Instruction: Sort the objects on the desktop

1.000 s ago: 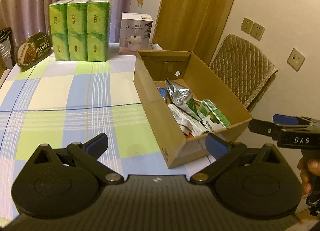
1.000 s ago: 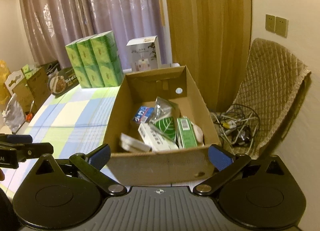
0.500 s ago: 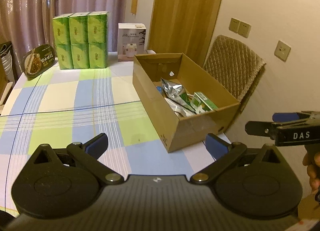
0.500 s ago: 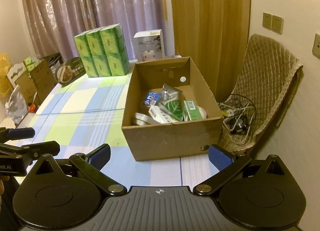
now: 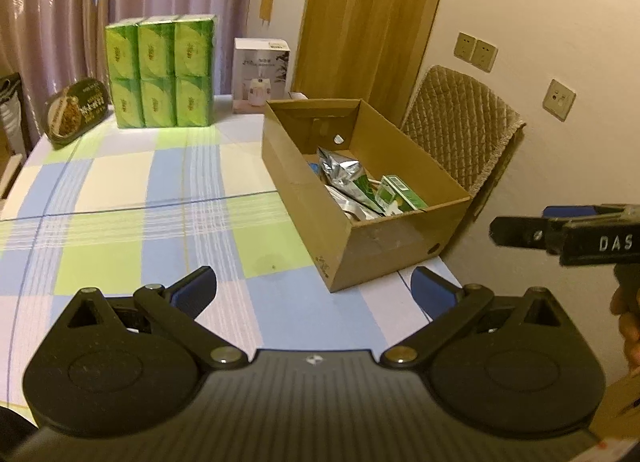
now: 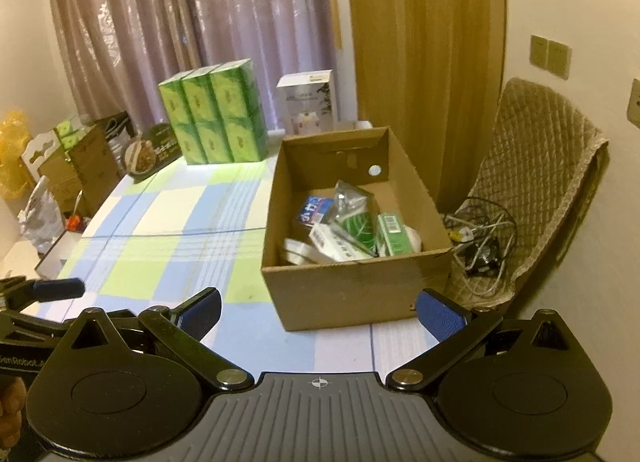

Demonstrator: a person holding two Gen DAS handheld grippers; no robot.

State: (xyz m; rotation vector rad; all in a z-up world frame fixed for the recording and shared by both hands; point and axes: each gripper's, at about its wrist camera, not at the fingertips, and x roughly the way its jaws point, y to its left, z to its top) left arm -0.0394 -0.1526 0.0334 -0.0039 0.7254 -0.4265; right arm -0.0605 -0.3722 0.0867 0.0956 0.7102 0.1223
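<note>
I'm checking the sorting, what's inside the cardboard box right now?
The box holds a silver foil pouch, a green carton, a white carton, a blue-and-white packet and something white and round. Anything beneath that pile is covered.

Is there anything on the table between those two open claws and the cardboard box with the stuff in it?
Nothing visible. Only bare checked tablecloth lies between the left gripper, the right gripper and the cardboard box. The green packs and white carton stand beyond, at the far edge.
</note>
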